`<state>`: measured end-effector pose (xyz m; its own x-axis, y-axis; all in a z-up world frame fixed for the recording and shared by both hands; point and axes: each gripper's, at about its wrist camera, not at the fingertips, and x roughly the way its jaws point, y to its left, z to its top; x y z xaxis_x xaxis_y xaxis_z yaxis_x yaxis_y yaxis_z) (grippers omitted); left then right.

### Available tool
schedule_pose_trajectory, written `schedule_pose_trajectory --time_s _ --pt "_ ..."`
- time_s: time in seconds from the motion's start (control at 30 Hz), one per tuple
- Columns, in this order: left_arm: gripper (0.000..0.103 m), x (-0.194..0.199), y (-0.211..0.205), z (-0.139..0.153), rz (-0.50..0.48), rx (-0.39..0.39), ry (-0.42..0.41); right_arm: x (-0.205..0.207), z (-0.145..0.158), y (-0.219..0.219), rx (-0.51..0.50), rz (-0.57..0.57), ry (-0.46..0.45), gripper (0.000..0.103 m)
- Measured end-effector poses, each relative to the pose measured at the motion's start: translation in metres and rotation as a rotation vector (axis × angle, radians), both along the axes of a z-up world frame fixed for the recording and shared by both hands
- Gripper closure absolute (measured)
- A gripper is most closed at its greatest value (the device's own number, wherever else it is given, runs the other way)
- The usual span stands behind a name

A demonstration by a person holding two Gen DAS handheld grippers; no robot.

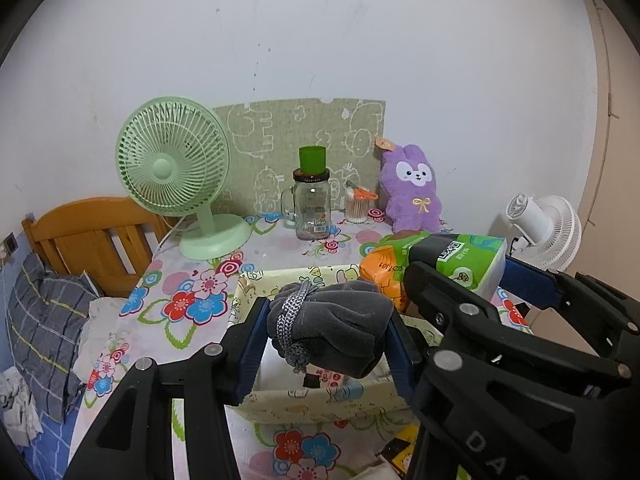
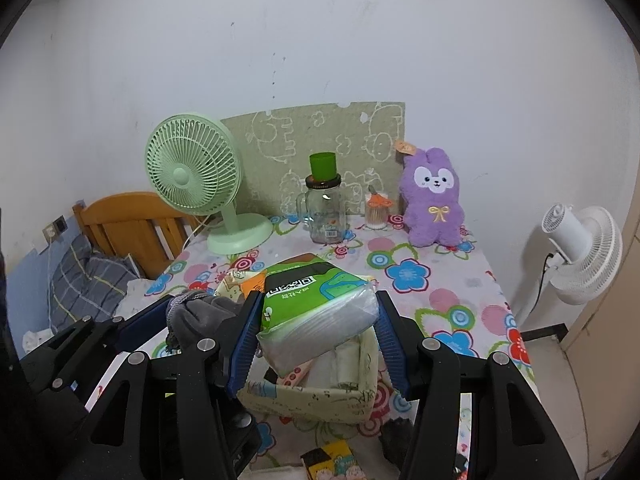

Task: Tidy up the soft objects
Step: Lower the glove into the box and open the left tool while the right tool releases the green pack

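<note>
Carry step, both loaded: left tool [image 1: 326, 330] pinches rolled grey velvet cloth w/ braided cord [image 1: 336, 320], right tool [image 2: 316, 320] pinches green plastic-wrapped tissue pack [image 2: 316, 312], both over cream cartoon-print fabric bin [image 2: 320, 400] on surface. Next: lower in, release.

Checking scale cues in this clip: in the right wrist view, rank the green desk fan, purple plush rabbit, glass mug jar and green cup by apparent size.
Largest to smallest as they look:
1. green desk fan
2. purple plush rabbit
3. glass mug jar
4. green cup, sitting on the jar's lid
All four stand near the wall, so nearness barely skews this.
</note>
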<state>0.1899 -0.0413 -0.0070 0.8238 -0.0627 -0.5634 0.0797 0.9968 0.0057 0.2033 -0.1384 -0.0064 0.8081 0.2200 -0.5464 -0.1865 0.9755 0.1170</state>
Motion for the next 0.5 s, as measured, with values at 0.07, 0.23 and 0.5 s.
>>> schedule_pose_trajectory --time_s 0.07,0.23,0.5 --pt "0.047 0.008 0.002 -0.004 0.002 -0.006 0.011 0.005 -0.003 0.001 0.003 0.007 0.007 0.045" --pt "0.047 0.025 0.006 -0.016 0.007 -0.012 0.038 0.020 -0.013 0.003 0.008 0.016 0.029 0.045" --pt "0.046 0.049 0.013 -0.037 0.010 -0.022 0.088 0.047 -0.034 0.011 0.014 0.028 0.073 0.045"
